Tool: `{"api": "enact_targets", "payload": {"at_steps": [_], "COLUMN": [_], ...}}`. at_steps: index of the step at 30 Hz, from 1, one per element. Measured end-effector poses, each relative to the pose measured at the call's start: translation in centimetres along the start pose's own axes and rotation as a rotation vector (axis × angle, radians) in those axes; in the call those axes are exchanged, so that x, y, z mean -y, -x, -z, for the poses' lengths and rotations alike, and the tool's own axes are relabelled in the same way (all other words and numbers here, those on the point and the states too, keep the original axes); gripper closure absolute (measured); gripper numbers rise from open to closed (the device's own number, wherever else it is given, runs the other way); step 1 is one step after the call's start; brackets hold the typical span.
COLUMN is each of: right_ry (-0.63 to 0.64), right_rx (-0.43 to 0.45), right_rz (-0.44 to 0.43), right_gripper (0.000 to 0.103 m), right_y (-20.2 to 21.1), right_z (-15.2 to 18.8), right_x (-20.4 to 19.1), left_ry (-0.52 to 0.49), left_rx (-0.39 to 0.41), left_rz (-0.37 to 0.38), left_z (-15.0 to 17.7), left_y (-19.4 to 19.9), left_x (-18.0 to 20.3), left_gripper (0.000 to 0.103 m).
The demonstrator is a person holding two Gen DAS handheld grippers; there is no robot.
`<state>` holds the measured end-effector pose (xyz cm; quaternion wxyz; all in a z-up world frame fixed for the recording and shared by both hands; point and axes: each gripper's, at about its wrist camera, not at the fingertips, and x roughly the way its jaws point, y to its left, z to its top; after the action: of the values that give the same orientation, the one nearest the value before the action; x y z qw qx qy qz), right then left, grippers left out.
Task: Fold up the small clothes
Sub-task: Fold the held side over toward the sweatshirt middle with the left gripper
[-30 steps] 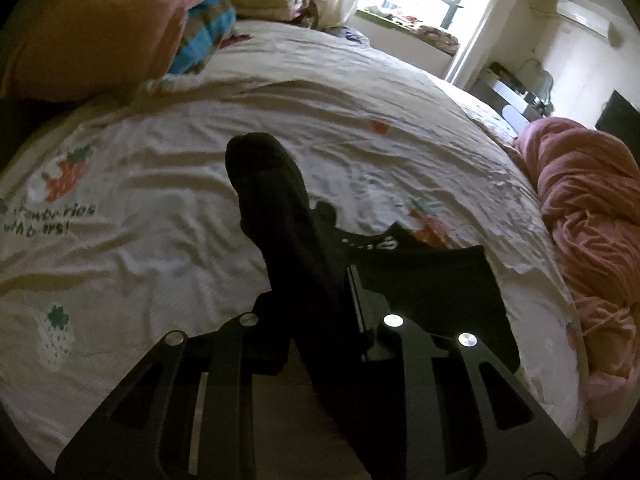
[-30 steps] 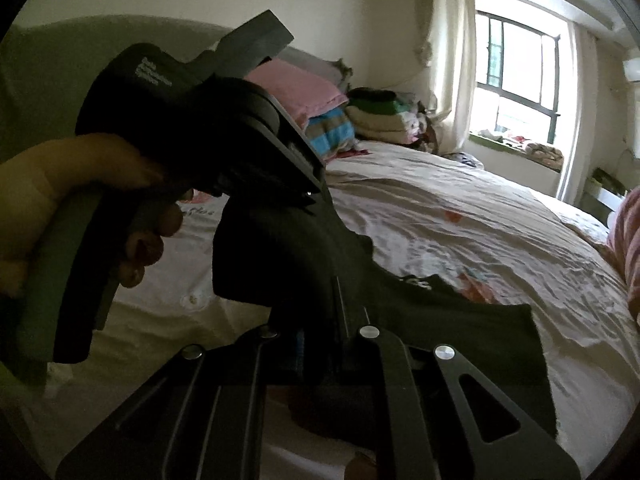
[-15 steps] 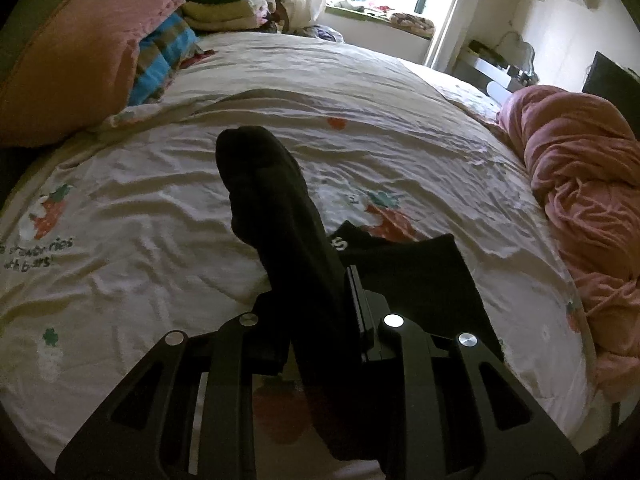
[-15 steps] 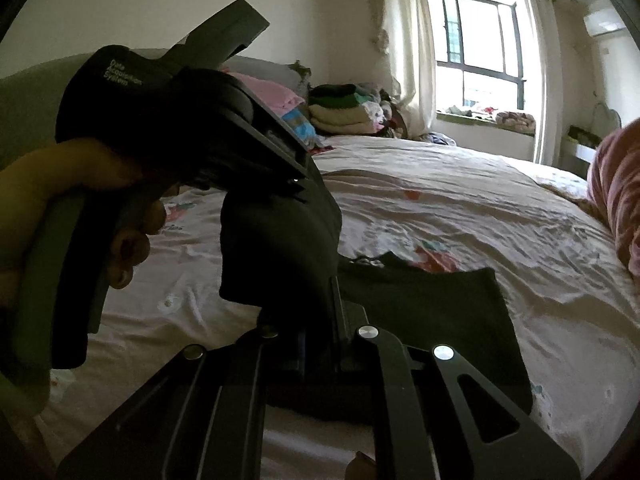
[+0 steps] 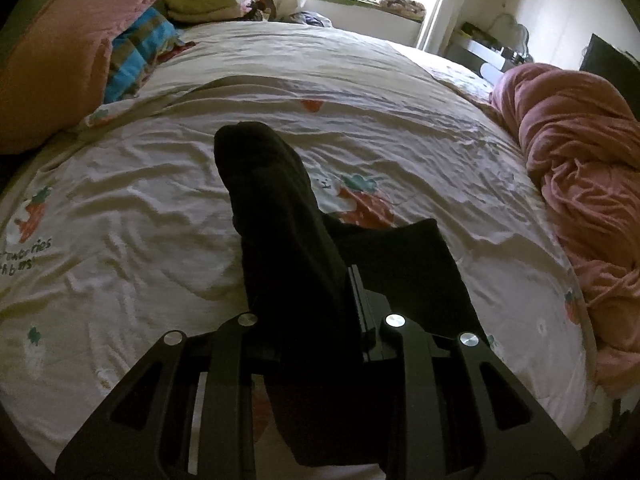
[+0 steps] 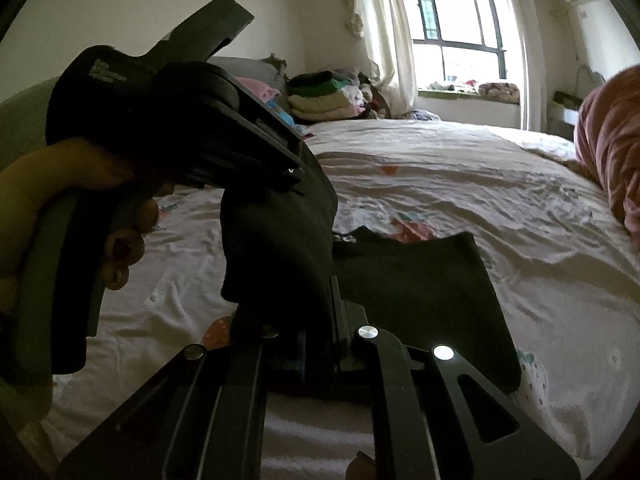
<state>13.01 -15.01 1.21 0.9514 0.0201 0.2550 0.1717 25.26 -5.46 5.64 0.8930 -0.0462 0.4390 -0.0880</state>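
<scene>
We hold one black garment [image 5: 288,248] in both hand-held grippers.
Left hand-held gripper [image 5: 320,304] and right hand-held gripper [image 6: 316,312] each clamp an edge; the rest lies on the bed [image 5: 140,220].

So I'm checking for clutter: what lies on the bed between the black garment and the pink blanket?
In the left wrist view, only bare strawberry-print sheet lies between the black garment and the pink blanket.
</scene>
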Motion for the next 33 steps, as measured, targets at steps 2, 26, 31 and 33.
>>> {"api": "enact_targets", "payload": {"at_steps": [2,26,31,33], "right_ry": [-0.017,-0.160,-0.203,-0.220], "right_rx": [-0.011,-0.120,-0.136,-0.136], "right_rz": [0.001,0.024,0.016,0.015], "right_gripper": [0.096,0.094,0.094,0.094], "right_y": [0.0,-1.0,-1.2,-1.1], "right_z": [0.2,2.9,3.3,3.5], "right_x": [0.5,5.0,6.0,6.5], "left_ry": [-0.002,-0.055,-0.059,-0.068], "left_rx": [-0.006,-0.093,-0.107,-0.114], "left_rz": [0.004,0.027,0.033,0.034], "left_z": [0.0,0.6,0.6,0.6], "left_y": [-0.3,-4.3,-5.2,-5.6], "left_x": [0.3,4.5,5.3,5.8], "left_gripper": [0.084,0.081,0.080,0.080]}}
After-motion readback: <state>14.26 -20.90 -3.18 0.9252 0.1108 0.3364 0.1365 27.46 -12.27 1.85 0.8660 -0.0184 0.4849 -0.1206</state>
